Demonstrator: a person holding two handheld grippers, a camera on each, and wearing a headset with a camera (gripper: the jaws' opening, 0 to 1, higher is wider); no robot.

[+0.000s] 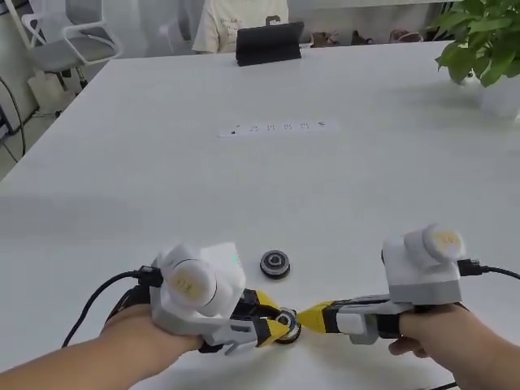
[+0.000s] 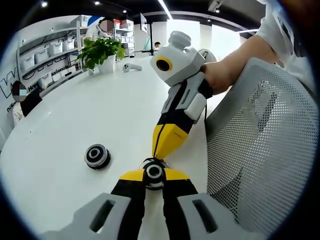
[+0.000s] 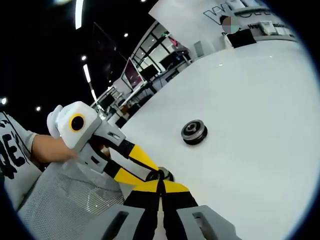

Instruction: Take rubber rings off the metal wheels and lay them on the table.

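Note:
A small metal wheel (image 1: pixel 287 328) with a black rubber ring sits between the yellow jaws of my left gripper (image 1: pixel 282 323), which is shut on it just above the table's near edge. In the left gripper view the wheel (image 2: pixel 153 172) shows face-on between the tips of the left gripper (image 2: pixel 153 175). My right gripper (image 1: pixel 303 318) comes in from the right, its jaws together and its tips pinched at the wheel's rim on the ring. The right gripper (image 3: pixel 161 183) meets the wheel (image 3: pixel 165 175) head-on. A second ringed wheel (image 1: pixel 275 264) lies flat on the white table (image 1: pixel 244 187).
A power strip (image 1: pixel 276 127) lies mid-table, and a dark tablet (image 1: pixel 269 43) stands at the far edge before a seated person. A potted plant (image 1: pixel 479 41) is at the far right. A mesh chair (image 2: pixel 260 145) is close behind the near edge.

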